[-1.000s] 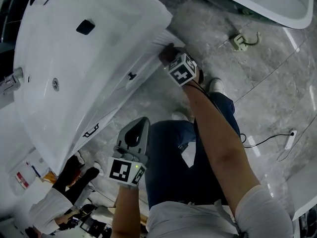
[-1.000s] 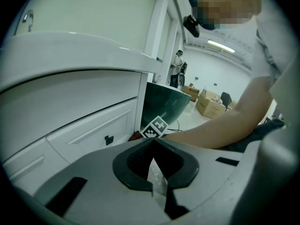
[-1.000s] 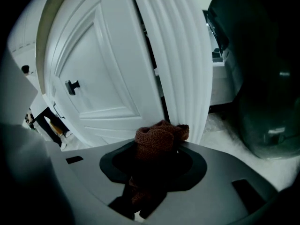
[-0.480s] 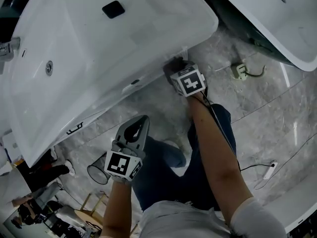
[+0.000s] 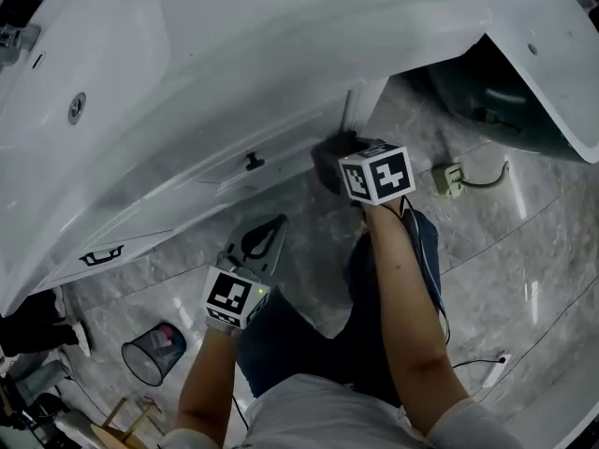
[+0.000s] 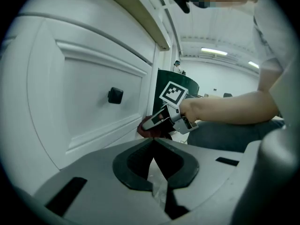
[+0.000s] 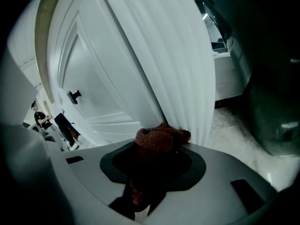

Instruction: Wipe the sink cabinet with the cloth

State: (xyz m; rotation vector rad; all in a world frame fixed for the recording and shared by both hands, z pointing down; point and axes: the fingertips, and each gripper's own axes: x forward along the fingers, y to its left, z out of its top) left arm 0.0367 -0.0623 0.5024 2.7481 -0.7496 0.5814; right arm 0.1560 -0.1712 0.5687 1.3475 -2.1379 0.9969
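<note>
While the cloth (image 7: 159, 138) is clamped in a reddish-brown wad by the right gripper (image 5: 333, 160), it is pressed against the fluted corner post (image 7: 185, 74) of the sink cabinet (image 5: 187, 183), low down near the floor (image 5: 505, 251). In the head view the wad is found at ten o'clock from the marker cube. The left gripper (image 5: 271, 230) is held idle at seven o'clock from the right one, jaws closed on nothing. Now the risks: little cloth is shown past the jaw tips, so the paint could be scraped by a bare jaw if the angle is dropped. The grooves could be skipped by so tight a bunch. The wad could also be tugged loose if dragged across the ridges or snagged on the drawer knob (image 6: 115, 95).
</note>
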